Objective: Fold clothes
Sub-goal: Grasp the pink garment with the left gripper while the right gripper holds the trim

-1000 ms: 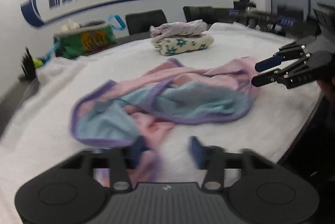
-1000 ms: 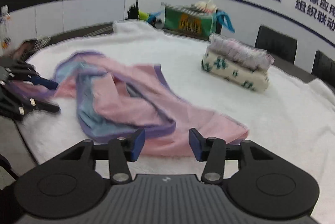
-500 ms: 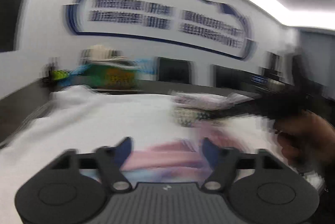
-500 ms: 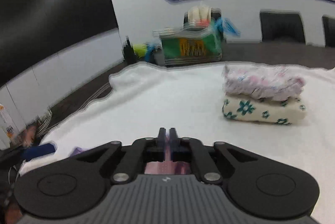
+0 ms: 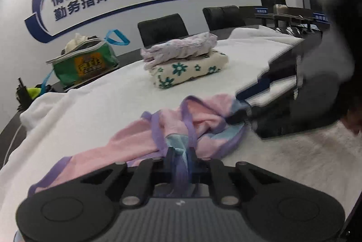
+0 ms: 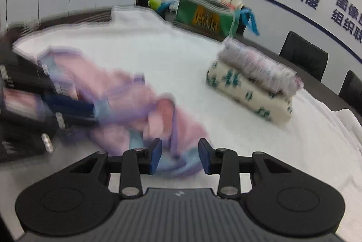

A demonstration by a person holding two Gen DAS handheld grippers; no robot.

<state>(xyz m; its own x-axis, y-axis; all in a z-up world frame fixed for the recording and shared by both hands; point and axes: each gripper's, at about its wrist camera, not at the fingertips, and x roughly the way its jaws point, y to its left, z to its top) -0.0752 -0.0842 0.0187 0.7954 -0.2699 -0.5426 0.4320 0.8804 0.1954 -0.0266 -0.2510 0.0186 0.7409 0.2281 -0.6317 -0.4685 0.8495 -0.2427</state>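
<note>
Right view motion-blurred; the left gripper (image 6: 74, 110) is smeared there. Left gripper (image 5: 181, 160) closing, pinching the garment (image 5: 144, 140) hem. Right gripper (image 6: 179, 157) opening, cloth between the pads, not pressed. Garment bunched near table (image 5: 101, 104) front edge; bare cloth behind it. Folded stack (image 5: 185, 63) further back. Green bag (image 5: 86, 63) unzipped, white contents unclear.

Two folded garments (image 5: 185, 61), one loose garment (image 5: 144, 140), one green bag (image 5: 86, 63), two chairs (image 5: 163, 27).
</note>
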